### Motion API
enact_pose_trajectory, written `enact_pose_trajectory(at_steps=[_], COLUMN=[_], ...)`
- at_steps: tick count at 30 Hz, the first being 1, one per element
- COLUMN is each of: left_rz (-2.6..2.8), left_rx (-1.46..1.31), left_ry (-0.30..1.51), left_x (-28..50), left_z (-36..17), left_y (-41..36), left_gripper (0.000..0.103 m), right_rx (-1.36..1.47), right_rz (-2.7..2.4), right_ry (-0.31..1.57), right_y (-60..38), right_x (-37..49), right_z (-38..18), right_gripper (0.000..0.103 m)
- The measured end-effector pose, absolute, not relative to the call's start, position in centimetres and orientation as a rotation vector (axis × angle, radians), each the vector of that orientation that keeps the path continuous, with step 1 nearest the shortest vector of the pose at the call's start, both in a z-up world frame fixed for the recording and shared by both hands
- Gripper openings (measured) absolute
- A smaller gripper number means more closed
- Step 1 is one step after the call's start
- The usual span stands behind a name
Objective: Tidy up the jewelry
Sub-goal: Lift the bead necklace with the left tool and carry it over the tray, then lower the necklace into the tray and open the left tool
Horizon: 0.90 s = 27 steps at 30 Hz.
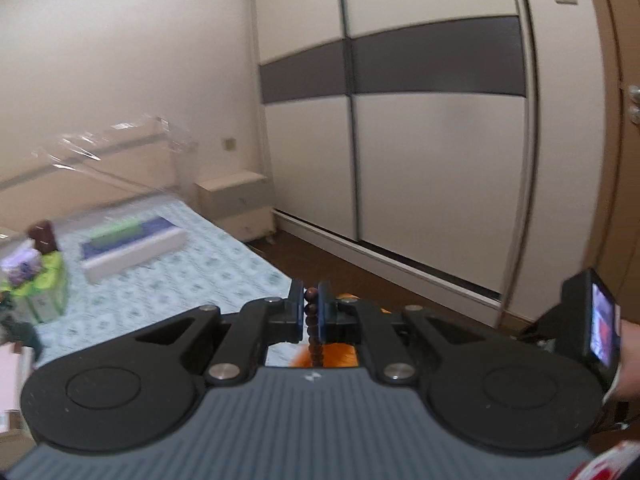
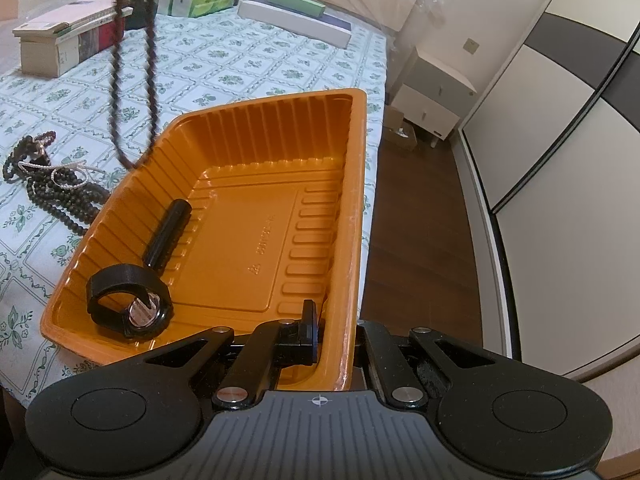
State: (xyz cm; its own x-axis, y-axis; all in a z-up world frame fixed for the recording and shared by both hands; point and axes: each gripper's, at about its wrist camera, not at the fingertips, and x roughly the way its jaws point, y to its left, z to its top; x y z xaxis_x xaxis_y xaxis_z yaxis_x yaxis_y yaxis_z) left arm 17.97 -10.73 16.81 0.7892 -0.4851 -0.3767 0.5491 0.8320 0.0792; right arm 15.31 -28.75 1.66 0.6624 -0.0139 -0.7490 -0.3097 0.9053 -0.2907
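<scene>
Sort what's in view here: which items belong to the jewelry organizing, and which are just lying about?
Job:
- brown bead string, pinched in left gripper
- orange tray, near wall clamped by right gripper
- jewelry pile on the cloth
- black ring-shaped piece in the tray

Lying about:
- books
- green tissue packs
- long white box

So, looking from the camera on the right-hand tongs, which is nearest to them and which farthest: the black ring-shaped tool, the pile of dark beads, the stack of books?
1. The black ring-shaped tool, nearest, in the orange tray whose rim the right tongs clamp, to their left.
2. The pile of dark beads, on the tablecloth left of the tray.
3. The stack of books, farthest, at the far left.
</scene>
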Motion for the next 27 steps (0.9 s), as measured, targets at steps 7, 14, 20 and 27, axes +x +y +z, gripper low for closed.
enact_pose_trajectory(at_steps=[7,14,20,27], left_rz=[-0.629,-0.632,-0.620,-0.619], left_rx=[0.203,0.217,0.213,0.215], left_ry=[0.472,0.593,0.643,0.664], left_x=[19.7,21.1,21.5,22.5], left_z=[12.3,7.7,5.7,5.1], left_y=[-14.7,-16.1,-15.4,-15.7], left_gripper=[0.006,0.006,0.006,0.007], right_rx=[-0.412,-0.414,-0.415,-0.410], right_rz=[0.174,0.175,0.174,0.172], right_ry=[0.838,0.839,0.842,0.843], right_y=[-28.8,-28.8,-28.7,-28.8], right_x=[15.3,15.3,15.3,15.4], right_z=[1.5,1.5,1.4,1.3], right_gripper=[0.003,0.003,0.003,0.003])
